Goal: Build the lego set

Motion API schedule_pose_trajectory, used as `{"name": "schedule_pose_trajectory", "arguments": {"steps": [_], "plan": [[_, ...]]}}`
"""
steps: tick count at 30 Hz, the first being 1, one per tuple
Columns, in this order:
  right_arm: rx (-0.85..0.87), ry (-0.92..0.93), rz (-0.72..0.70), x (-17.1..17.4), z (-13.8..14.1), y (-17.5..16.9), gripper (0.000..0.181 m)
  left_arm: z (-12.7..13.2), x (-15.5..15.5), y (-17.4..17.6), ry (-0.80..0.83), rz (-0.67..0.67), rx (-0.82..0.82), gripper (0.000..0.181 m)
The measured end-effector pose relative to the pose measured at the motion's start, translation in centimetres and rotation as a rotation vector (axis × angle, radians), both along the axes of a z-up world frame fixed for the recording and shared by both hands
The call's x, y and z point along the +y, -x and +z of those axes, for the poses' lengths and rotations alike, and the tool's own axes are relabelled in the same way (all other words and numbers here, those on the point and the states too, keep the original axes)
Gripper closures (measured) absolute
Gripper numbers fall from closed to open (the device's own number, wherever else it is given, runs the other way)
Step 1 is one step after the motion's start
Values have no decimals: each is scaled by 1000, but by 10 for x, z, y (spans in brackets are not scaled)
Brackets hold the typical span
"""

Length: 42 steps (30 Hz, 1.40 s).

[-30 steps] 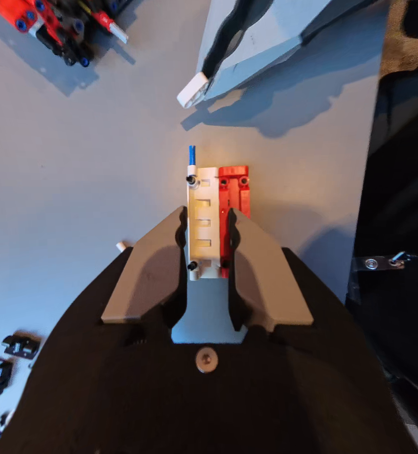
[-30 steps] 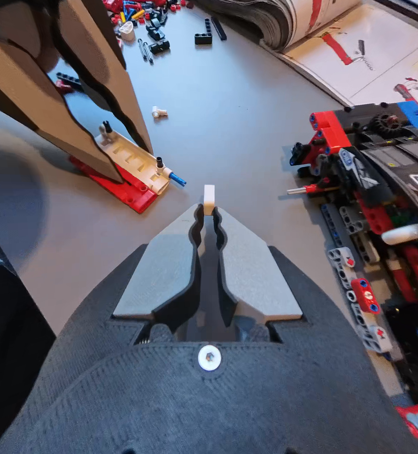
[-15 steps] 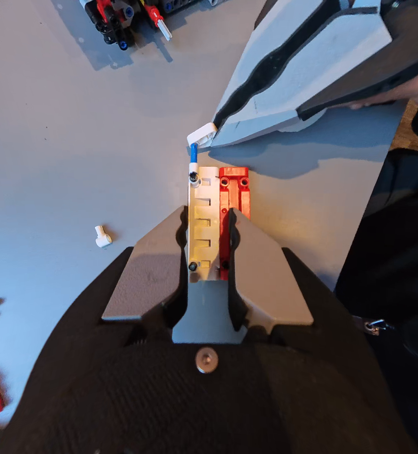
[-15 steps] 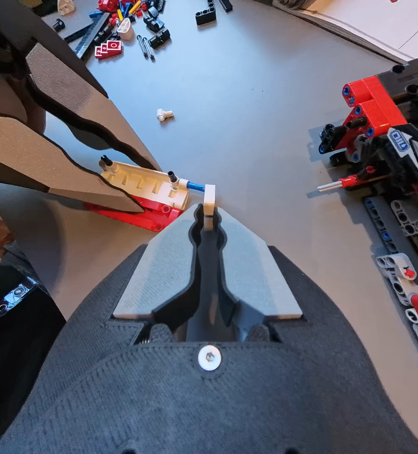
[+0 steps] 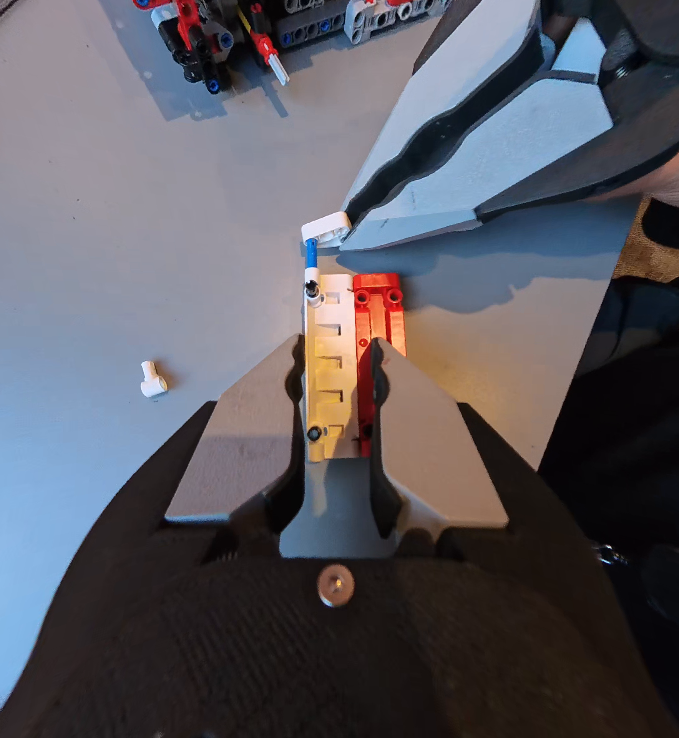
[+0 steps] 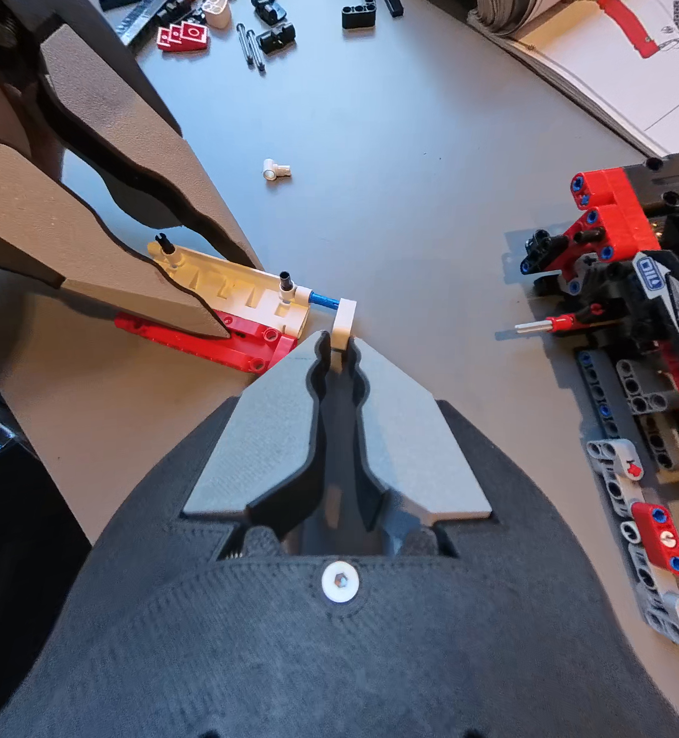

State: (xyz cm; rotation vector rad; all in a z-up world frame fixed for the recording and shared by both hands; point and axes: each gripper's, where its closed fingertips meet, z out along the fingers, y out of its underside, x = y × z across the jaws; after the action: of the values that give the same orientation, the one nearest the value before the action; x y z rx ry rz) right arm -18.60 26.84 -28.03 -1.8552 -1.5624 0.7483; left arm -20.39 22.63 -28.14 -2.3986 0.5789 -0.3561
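My left gripper (image 5: 335,345) is shut on a white and red panel assembly (image 5: 353,343) that rests on the grey table (image 5: 130,239); the assembly also shows in the right wrist view (image 6: 250,315). A blue axle (image 5: 311,253) sticks out of its far end. My right gripper (image 6: 338,342) is shut on a small white beam (image 6: 343,324), which also shows in the left wrist view (image 5: 327,230). The beam's end hole sits over the tip of the blue axle (image 6: 323,300).
A partly built red and black model stands at the back in the left wrist view (image 5: 226,36) and at the right in the right wrist view (image 6: 629,303). A loose white connector (image 5: 152,379) lies left of the assembly. Loose parts (image 6: 218,32) and an open instruction booklet (image 6: 609,72) lie beyond. Spacing between my two grippers at the tips: around 5 centimeters.
My right gripper has brought the white beam toward the panel assembly until it meets the tip of the blue axle. My left gripper has kept its hold on the assembly.
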Motion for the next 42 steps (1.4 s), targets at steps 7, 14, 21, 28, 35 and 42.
{"name": "schedule_pose_trajectory", "arguments": {"steps": [7, 14, 21, 28, 35, 42], "plan": [[-5, -2, 63, -1, -1, 0, 175, 0, 0, 0, -18, 1, -19, 151], [-11, -2, 120, -2, -2, 1, 175, 1, 0, -2, -49, 8, -44, 151], [-9, 4, 176, -2, -2, 1, 174, 1, 0, -2, -56, 10, -76, 151], [-10, -16, 221, -3, -2, 1, 174, 1, 0, -2, -50, 6, -87, 151], [-14, -37, 223, -2, -3, 0, 175, 5, -4, -3, 17, -8, -202, 151], [-17, -51, 200, -3, -3, -1, 175, 15, 2, 3, 5, 21, -279, 159]]}}
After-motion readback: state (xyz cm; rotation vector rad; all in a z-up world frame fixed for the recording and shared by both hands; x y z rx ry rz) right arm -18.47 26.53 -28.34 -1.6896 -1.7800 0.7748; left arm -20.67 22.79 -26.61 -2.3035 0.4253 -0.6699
